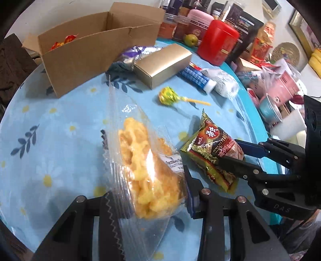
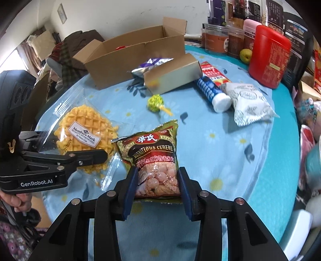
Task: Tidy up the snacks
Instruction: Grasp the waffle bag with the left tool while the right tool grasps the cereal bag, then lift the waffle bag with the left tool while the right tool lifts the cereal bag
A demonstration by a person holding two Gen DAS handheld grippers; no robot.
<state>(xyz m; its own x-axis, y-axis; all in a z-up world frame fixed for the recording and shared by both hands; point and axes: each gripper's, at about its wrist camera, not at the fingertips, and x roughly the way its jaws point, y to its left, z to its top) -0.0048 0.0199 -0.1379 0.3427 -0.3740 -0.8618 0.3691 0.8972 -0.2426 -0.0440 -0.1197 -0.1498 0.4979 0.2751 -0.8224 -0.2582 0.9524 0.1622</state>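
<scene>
Step in hand, as I judge it: pick-up. Left gripper [image 1: 148, 192] pinches the waffle bag [image 1: 144, 160]; right gripper [image 2: 157, 184] pinches the cereal packet [image 2: 152, 154]. Both snacks sit near the table's [image 2: 230, 156] front. Next move calls for carrying them to the open carton [image 2: 132, 58] at the far edge. Lollipop [image 2: 155, 102] and gold box [image 2: 172, 74] lie between; lift over them.

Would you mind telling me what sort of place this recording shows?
Probably a lived-in home dining area: a round table under a blue floral tablecloth, crowded jars and a red tea tin, and a framed picture on the wall.
</scene>
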